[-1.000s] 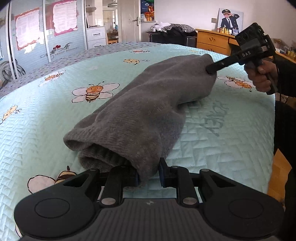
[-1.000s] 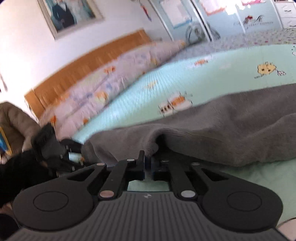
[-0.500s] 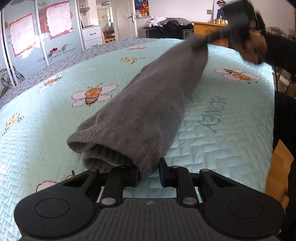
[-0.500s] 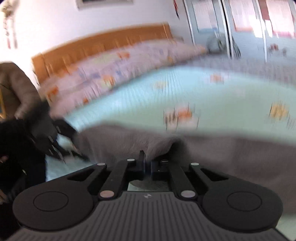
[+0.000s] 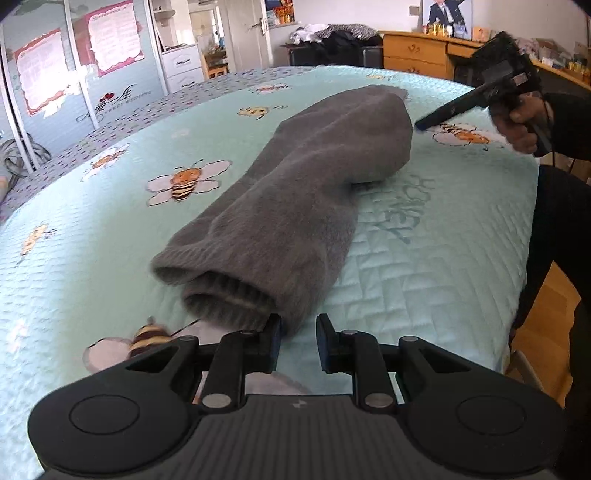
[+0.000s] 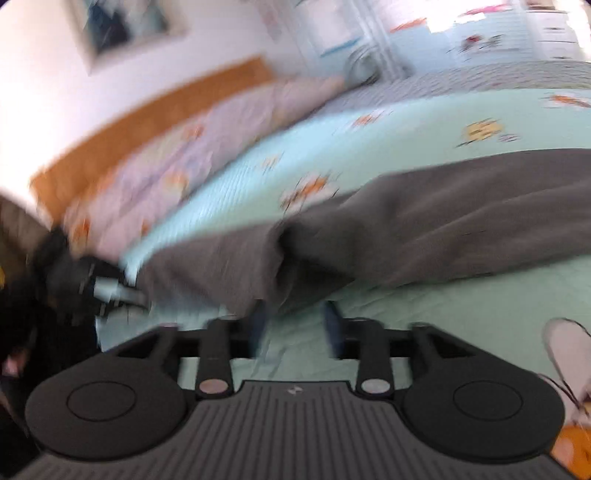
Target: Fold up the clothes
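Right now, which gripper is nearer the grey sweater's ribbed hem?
Left. The left gripper sits right at the ribbed hem; the right gripper is off the grey sweater's far end.

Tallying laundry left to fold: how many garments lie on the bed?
1: the grey knit garment, folded lengthwise across the mint bedspread. A heap of clothes sits beyond the bed; more may be hidden.
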A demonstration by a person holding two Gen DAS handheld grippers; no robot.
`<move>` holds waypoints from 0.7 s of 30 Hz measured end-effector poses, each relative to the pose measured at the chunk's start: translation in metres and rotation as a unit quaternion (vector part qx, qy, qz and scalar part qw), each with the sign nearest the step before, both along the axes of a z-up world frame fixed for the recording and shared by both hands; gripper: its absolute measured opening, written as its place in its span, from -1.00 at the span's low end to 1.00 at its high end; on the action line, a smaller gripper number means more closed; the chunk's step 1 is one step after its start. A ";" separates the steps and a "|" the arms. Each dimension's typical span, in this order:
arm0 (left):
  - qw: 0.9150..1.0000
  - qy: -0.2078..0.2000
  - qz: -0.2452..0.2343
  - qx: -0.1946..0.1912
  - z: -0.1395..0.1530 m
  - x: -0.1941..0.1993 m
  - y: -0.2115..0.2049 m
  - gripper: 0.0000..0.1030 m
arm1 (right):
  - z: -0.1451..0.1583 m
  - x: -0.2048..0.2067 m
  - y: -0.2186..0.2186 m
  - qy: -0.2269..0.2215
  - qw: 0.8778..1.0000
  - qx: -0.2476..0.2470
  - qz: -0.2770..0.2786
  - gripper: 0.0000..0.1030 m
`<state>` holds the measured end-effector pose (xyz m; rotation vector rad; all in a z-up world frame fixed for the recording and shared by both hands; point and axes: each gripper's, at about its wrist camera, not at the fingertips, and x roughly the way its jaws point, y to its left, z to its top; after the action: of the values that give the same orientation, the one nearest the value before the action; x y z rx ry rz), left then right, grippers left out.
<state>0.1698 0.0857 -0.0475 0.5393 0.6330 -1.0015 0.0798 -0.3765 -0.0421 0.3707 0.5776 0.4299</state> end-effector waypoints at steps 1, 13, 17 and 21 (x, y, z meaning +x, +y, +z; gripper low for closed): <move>1.000 0.001 0.007 -0.007 0.006 -0.001 0.004 -0.56 | 0.003 -0.005 -0.003 -0.011 1.000 0.013 -0.008 0.05; 0.969 0.046 0.084 -0.226 0.003 -0.058 -0.036 -0.08 | -0.041 0.003 -0.029 0.025 0.963 0.250 -0.099 0.85; 0.966 0.048 0.096 -0.235 -0.003 -0.062 -0.055 -0.10 | -0.026 -0.004 -0.007 -0.019 0.961 0.271 -0.049 0.85; 0.946 0.012 0.135 -0.295 0.022 -0.047 -0.051 0.19 | -0.017 0.003 -0.001 -0.027 0.964 0.264 -0.035 0.85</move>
<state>0.1230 0.0351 -0.0251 -0.0895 0.3840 -0.8810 0.0831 -0.3771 -0.0588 0.8843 0.3875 0.5228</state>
